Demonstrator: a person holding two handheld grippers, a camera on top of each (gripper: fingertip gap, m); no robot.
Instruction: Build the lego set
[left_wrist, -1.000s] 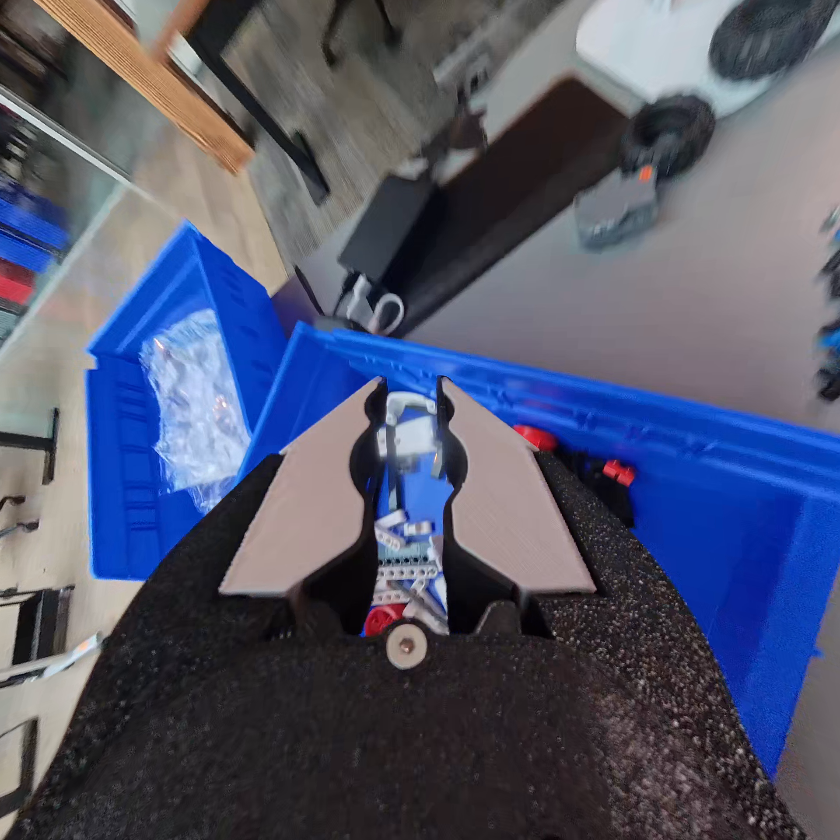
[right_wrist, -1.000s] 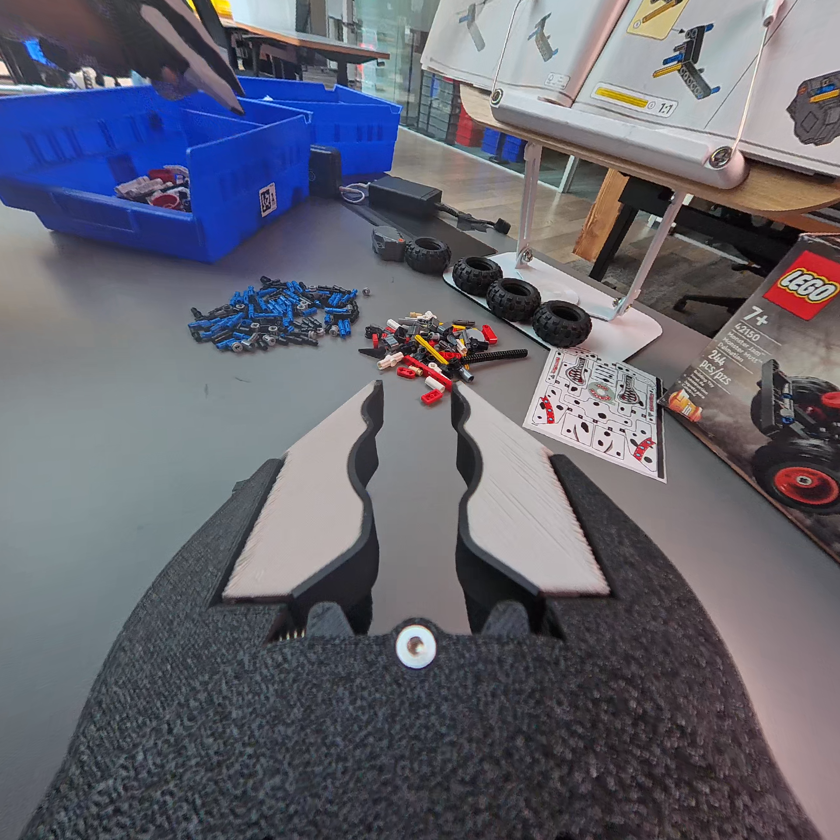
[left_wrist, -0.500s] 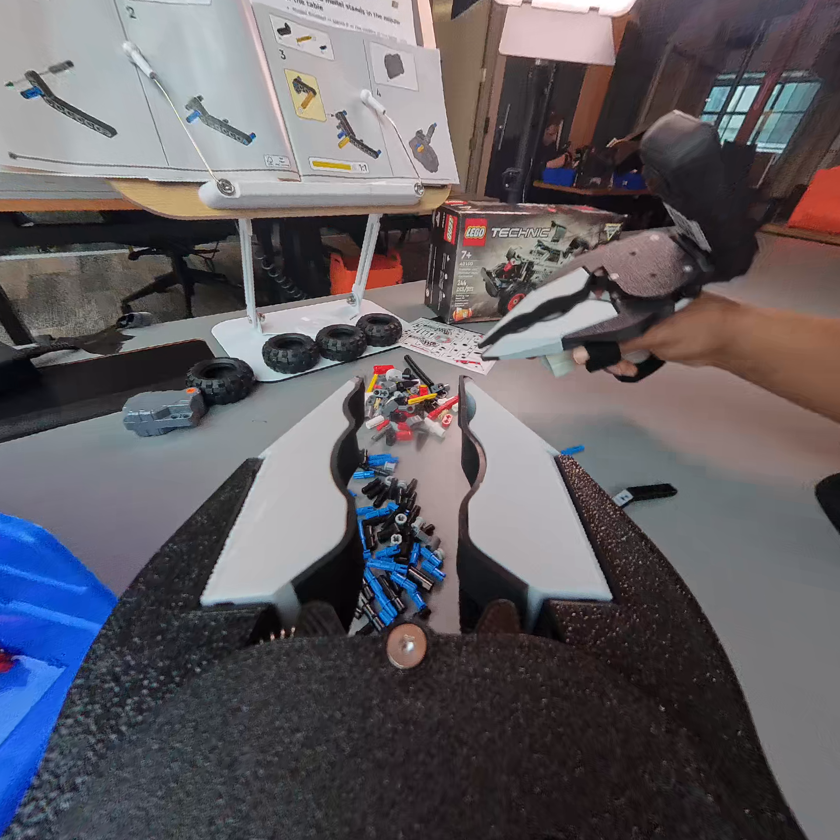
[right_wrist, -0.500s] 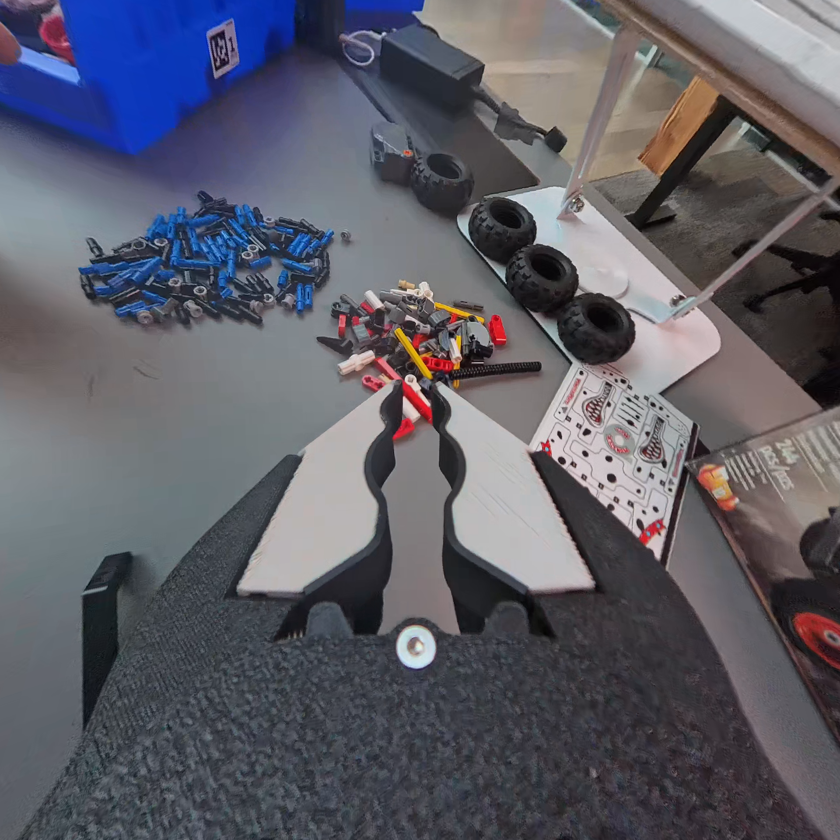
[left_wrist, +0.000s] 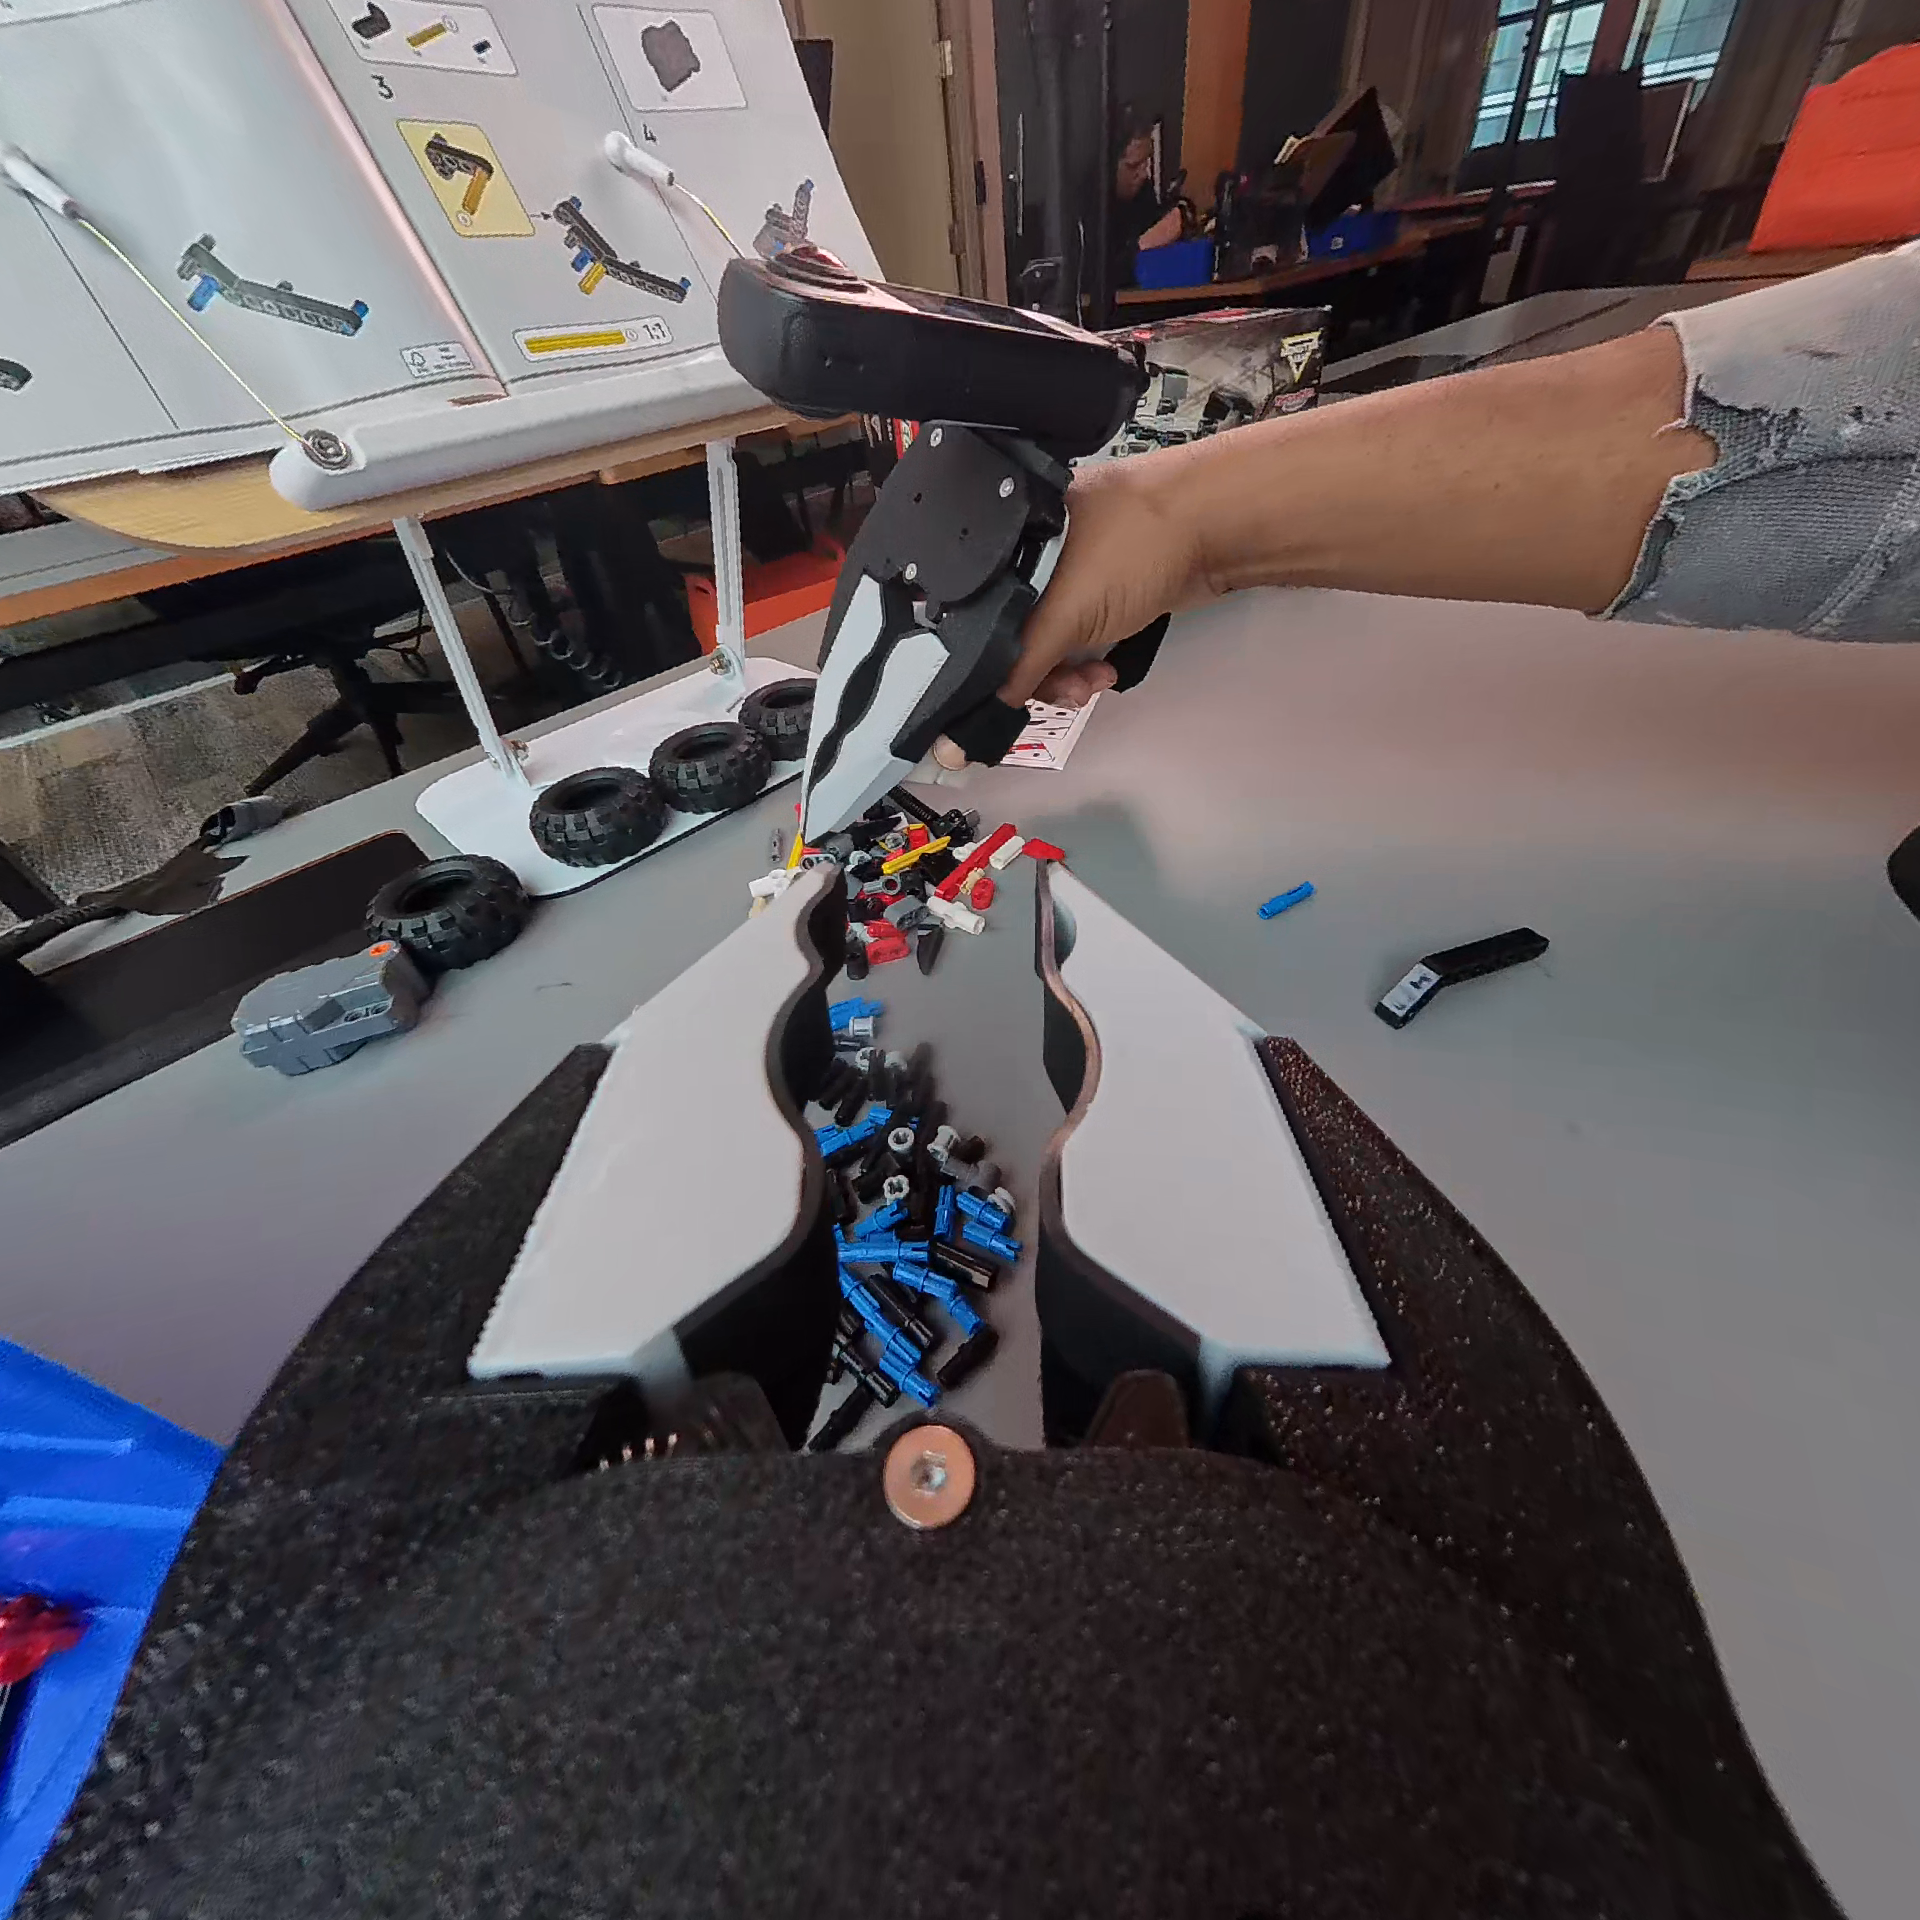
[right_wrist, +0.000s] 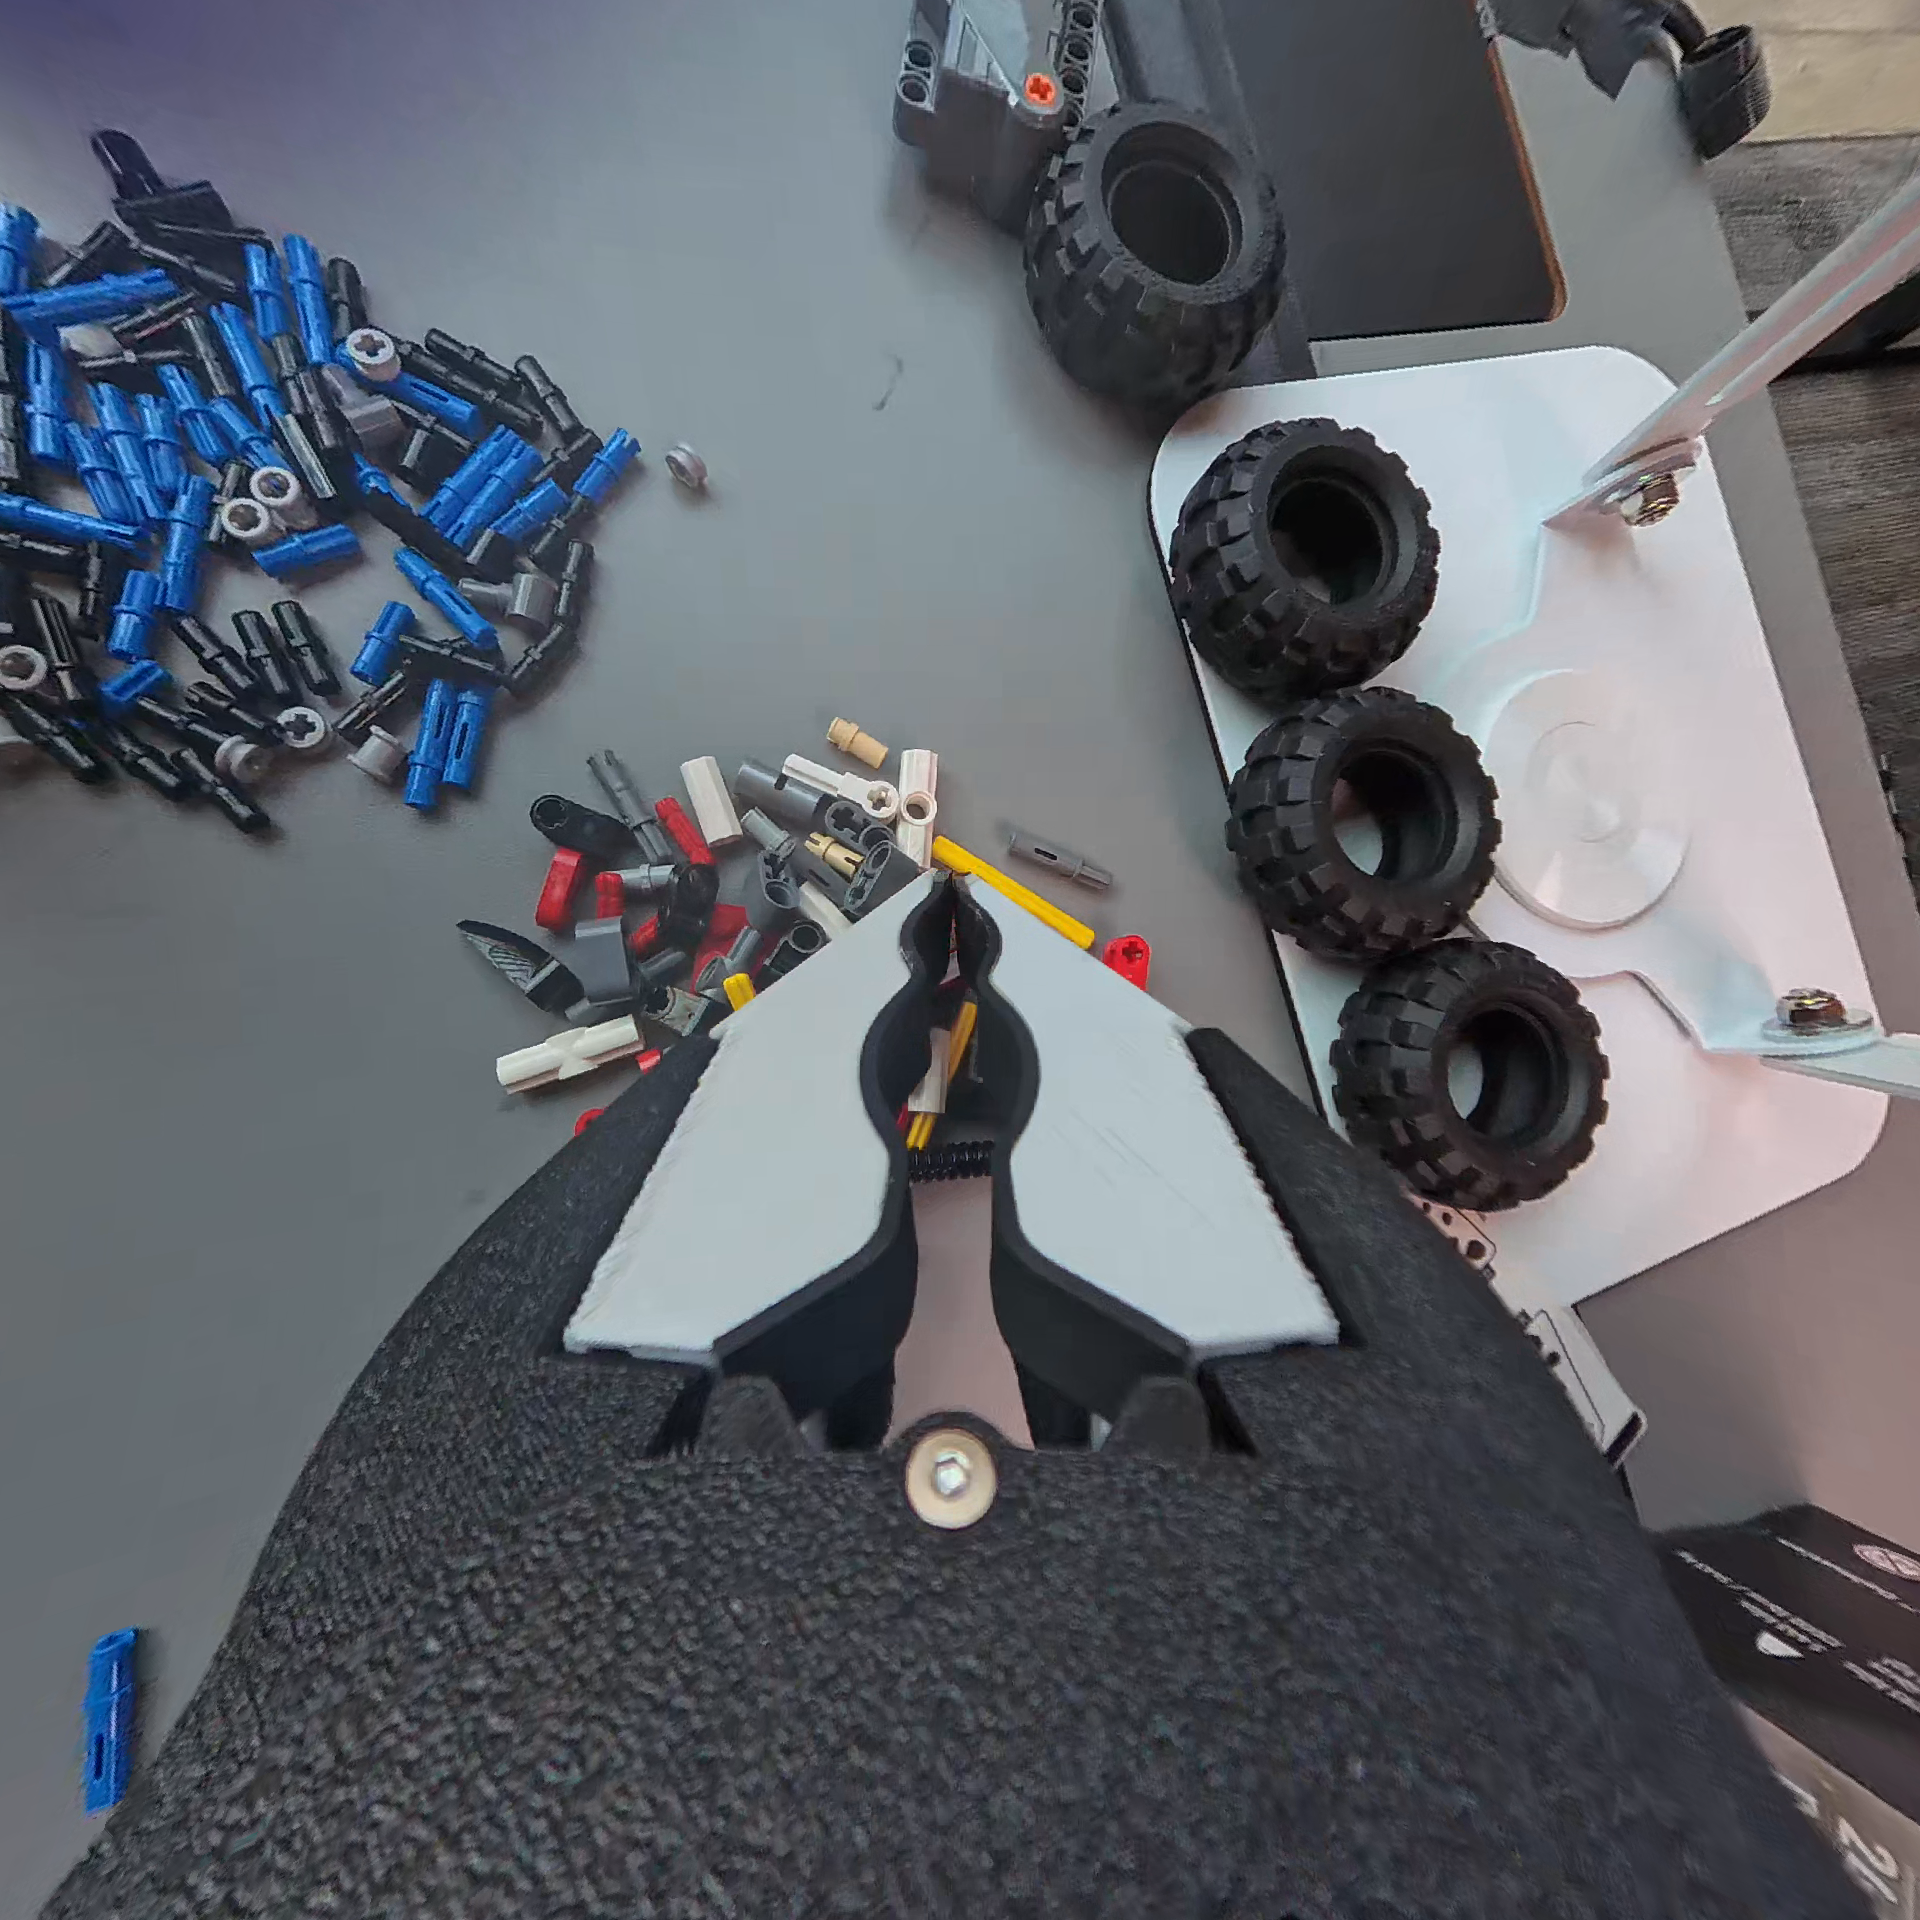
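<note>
My left gripper is open and empty, above a pile of blue and black pins on the grey table. A mixed pile of red, grey, white and yellow pieces lies just beyond it. My right gripper is shut, tips down in that mixed pile, right at a yellow axle. I cannot tell whether the axle is clamped. The right gripper also shows in the left wrist view, held by a hand. The pin pile lies left of it.
Three black tyres sit on the white base of the instruction stand; a fourth tyre and a grey block lie beside it. A black beam and a loose blue pin lie right. A blue bin is at lower left. My right fingertips sit around 20 cm from my left ones.
My left gripper swung from the blue bin to over the pin pile. My right gripper dropped down into the mixed pile and closed from open to shut.
</note>
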